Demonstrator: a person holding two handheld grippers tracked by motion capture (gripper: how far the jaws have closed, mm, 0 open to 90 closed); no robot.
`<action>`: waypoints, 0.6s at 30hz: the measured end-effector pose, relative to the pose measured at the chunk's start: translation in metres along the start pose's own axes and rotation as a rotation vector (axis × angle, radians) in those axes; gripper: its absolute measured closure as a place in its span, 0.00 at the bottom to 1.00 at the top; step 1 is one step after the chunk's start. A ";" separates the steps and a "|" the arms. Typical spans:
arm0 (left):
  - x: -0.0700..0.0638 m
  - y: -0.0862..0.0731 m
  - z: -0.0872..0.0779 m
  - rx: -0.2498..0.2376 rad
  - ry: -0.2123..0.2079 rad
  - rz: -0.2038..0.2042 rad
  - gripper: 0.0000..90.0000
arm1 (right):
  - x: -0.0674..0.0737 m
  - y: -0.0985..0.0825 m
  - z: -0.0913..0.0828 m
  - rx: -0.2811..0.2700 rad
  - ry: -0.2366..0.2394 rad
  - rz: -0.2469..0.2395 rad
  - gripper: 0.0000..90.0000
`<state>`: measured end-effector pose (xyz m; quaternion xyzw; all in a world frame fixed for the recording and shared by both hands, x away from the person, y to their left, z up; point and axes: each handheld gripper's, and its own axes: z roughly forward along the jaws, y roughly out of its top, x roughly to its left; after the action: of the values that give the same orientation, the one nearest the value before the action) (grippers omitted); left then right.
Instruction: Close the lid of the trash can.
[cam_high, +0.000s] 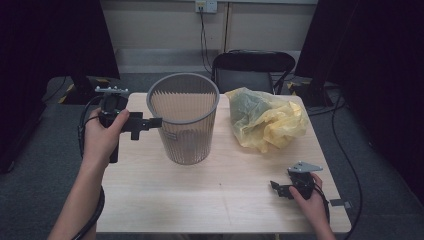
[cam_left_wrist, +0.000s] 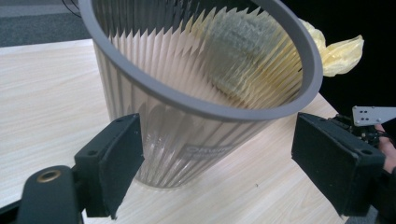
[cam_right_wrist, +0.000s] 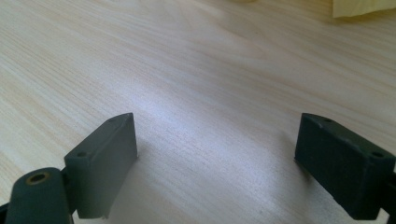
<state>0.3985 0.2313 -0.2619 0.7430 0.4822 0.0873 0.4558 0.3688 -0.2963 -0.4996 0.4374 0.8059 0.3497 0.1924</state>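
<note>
A crumpled yellow bag (cam_high: 265, 120) lies on the table (cam_high: 200, 200), near its far edge; a black chair (cam_high: 252, 67) stands just behind the table.

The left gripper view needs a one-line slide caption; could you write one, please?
Open left gripper faces a ribbed grey bin on the wooden table.

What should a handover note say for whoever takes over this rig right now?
Left gripper: open, raised at the rim of the grey bin, jaws wide in front of it, not gripping.
Right gripper: open, low over the table at the near right corner, holding nothing.
Yellow bag: crumpled on the table right of the upright bin, untouched.
Done: nothing visible. Left: probably fitting the bag into the bin.
</note>
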 end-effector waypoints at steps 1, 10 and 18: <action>0.000 -0.001 0.000 0.001 0.000 -0.003 0.18 | 0.000 0.000 0.000 0.000 0.000 0.000 0.13; 0.006 -0.013 0.006 0.005 -0.014 -0.014 0.18 | 0.000 0.000 0.000 0.000 0.000 0.000 0.13; 0.010 -0.023 0.010 0.011 -0.022 -0.023 0.18 | 0.000 0.000 0.000 0.000 -0.001 0.002 0.13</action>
<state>0.3950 0.2360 -0.2878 0.7410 0.4861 0.0710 0.4579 0.3686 -0.2962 -0.4996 0.4384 0.8054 0.3496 0.1922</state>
